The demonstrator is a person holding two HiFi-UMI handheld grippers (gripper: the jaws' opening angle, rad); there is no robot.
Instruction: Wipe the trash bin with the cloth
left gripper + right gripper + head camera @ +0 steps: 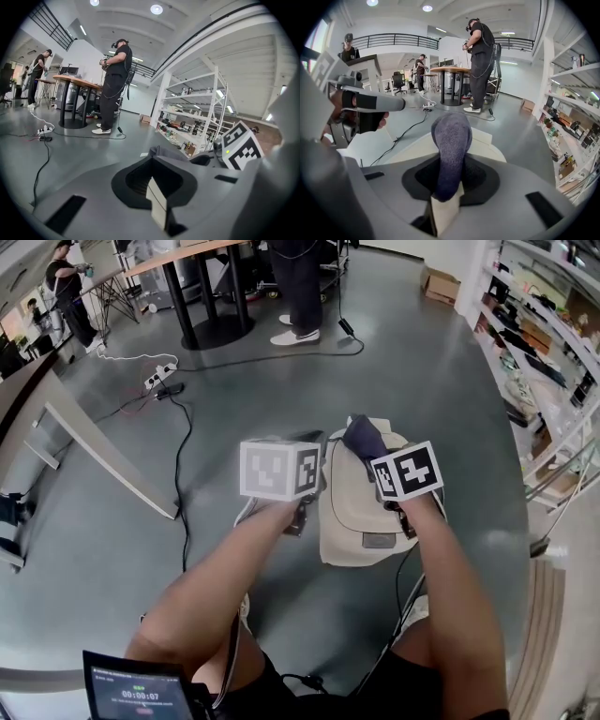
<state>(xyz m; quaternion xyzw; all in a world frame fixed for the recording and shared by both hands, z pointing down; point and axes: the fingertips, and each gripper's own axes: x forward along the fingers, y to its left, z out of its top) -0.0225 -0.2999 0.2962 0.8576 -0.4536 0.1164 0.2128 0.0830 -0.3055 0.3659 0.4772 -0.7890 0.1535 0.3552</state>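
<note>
In the middle of the frame, the right gripper has its jaws clamped on a dark blue-grey fuzzy cloth that sticks out beyond them over the lid of the cream plastic trash bin, while the left gripper, just left of it, has its jaws pressed together with nothing between them.

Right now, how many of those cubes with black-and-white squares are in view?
2. One cube sits on the left gripper, the other on the right gripper holding the cloth. None seems hidden.
</note>
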